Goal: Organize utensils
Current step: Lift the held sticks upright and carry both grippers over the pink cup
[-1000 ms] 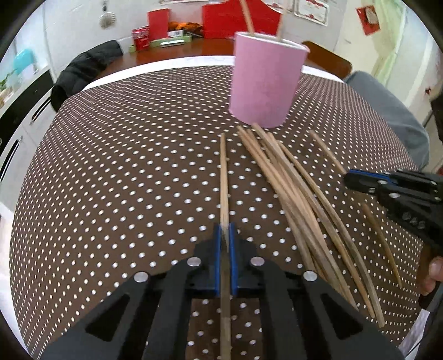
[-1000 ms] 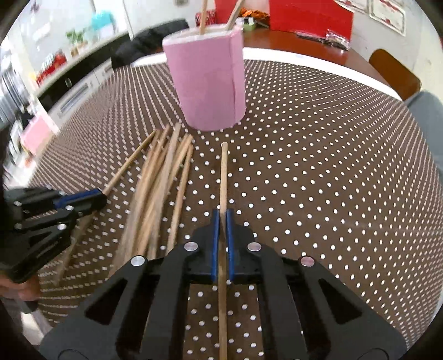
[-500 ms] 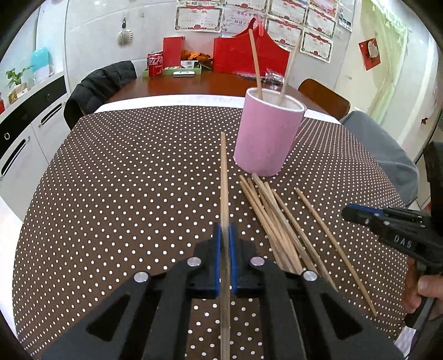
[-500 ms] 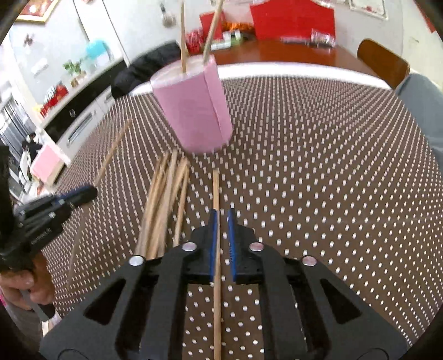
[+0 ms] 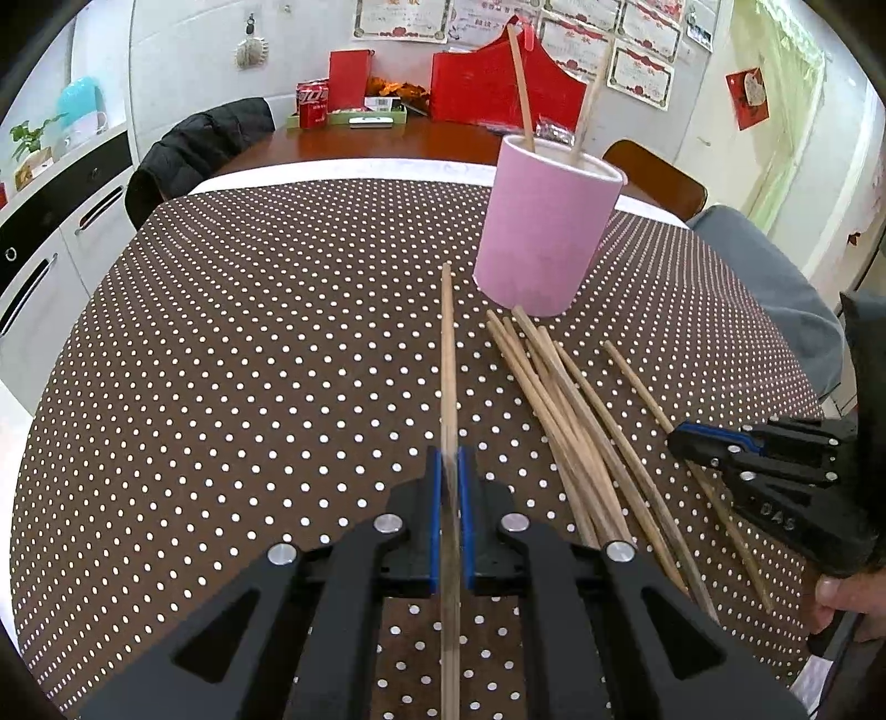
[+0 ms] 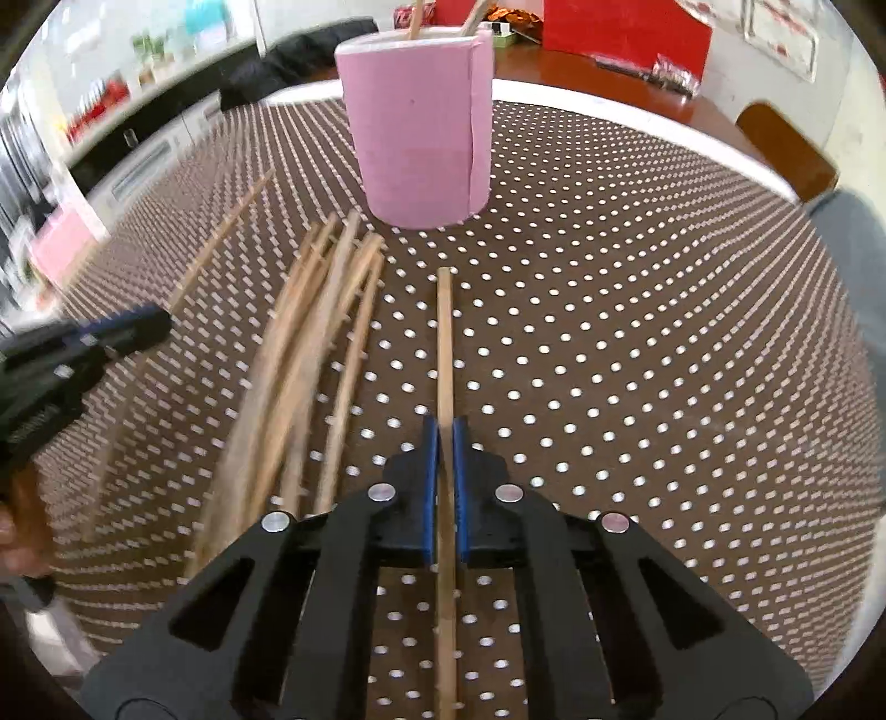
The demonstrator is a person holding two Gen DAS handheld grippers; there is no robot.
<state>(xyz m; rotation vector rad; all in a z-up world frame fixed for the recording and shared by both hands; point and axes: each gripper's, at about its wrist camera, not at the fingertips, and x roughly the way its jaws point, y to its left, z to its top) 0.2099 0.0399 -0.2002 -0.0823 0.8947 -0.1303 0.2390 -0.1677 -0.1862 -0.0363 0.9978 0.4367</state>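
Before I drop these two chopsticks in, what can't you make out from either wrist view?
- Inside of the pink cup: hidden by its own wall in both views.
- Loose chopsticks: motion-blurred in the right wrist view, overlapping in the left; count uncertain.
- Rear end of each held chopstick: cut off by the bottom edge.

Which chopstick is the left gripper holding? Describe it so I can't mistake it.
Start at the pink cup on the dotted tablecloth. Left of the loose pile, one chopstick lies apart, pinched in the left gripper.

White tiled wall (image 5: 183, 50), framed certificates (image 5: 637, 72), wooden table (image 5: 387, 141), cabinets (image 5: 50, 221)
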